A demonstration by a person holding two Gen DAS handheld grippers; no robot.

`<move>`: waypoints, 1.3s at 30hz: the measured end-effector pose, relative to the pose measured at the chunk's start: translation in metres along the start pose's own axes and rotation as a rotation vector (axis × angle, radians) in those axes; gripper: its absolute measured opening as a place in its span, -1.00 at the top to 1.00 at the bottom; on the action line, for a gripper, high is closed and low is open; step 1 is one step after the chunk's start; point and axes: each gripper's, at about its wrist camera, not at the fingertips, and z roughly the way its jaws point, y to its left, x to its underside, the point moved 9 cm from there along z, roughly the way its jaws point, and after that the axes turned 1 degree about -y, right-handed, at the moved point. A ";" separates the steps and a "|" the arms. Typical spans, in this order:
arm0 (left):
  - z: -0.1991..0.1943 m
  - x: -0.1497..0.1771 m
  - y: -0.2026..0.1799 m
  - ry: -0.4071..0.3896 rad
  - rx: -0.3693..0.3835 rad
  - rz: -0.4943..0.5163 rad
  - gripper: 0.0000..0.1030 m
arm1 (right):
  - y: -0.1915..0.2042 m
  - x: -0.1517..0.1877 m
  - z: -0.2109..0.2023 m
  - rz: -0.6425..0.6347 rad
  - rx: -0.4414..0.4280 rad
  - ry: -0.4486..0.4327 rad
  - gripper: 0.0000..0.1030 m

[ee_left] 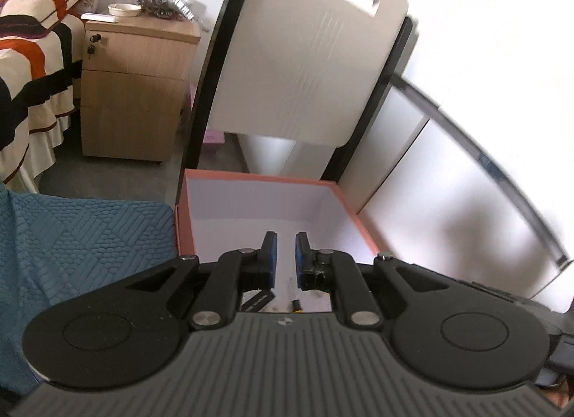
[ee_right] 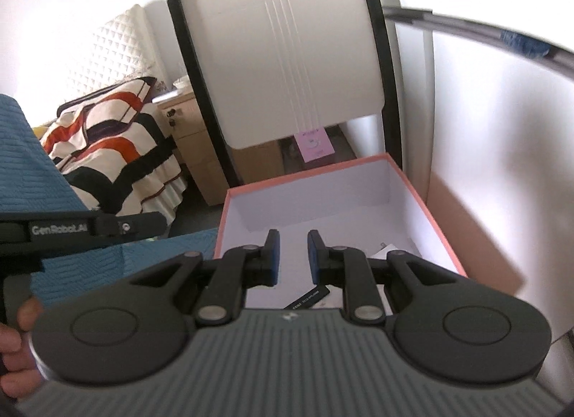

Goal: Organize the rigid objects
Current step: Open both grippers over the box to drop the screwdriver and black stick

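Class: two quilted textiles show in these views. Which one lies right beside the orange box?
The plain blue quilted cover, touching the orange-rimmed cardboard box; the orange-and-black striped bedspread lies farther off.

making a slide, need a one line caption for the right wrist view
Right claw, shut and empty, above an open orange box with a black card inside, bed behind.

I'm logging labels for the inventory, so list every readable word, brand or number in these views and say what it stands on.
"GenRobot.AI": white letters on the side of the left claw's black body, seen from the right wrist view.
Black tag lying in the pink-rimmed box: white print, too small and blurred to read.
The same black tag in the left wrist view: blurred, unreadable.
Pink sheet on the floor beyond the box: faint marks, illegible.
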 end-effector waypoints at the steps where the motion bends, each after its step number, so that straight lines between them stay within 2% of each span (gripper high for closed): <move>1: -0.006 0.000 -0.002 -0.004 0.008 0.005 0.76 | 0.004 -0.001 -0.003 -0.001 0.001 -0.004 0.60; 14: -0.074 0.014 0.000 -0.043 0.020 0.063 0.75 | 0.027 0.016 -0.047 -0.030 0.041 -0.028 0.60; 23: -0.099 0.026 0.016 -0.045 0.006 0.064 0.70 | 0.039 0.039 -0.062 -0.034 0.072 -0.004 0.60; 25: -0.103 0.028 0.020 -0.054 -0.002 0.064 0.33 | 0.041 0.043 -0.064 -0.032 0.071 0.002 0.60; 27: -0.106 0.031 0.023 -0.063 -0.010 0.068 0.17 | 0.043 0.047 -0.065 -0.034 0.073 0.004 0.60; 29: -0.107 0.036 0.026 -0.056 -0.017 0.072 0.09 | 0.045 0.051 -0.066 -0.041 0.077 0.006 0.60; 32: -0.108 0.045 0.029 -0.041 -0.018 0.071 -0.21 | 0.046 0.057 -0.068 -0.042 0.081 0.006 0.60; 34: -0.109 0.049 0.034 -0.042 -0.026 0.047 -0.56 | 0.045 0.061 -0.068 -0.029 0.079 0.016 0.60; 39: -0.110 0.060 0.042 -0.040 -0.047 0.054 -0.80 | 0.043 0.073 -0.068 -0.029 0.091 0.032 0.60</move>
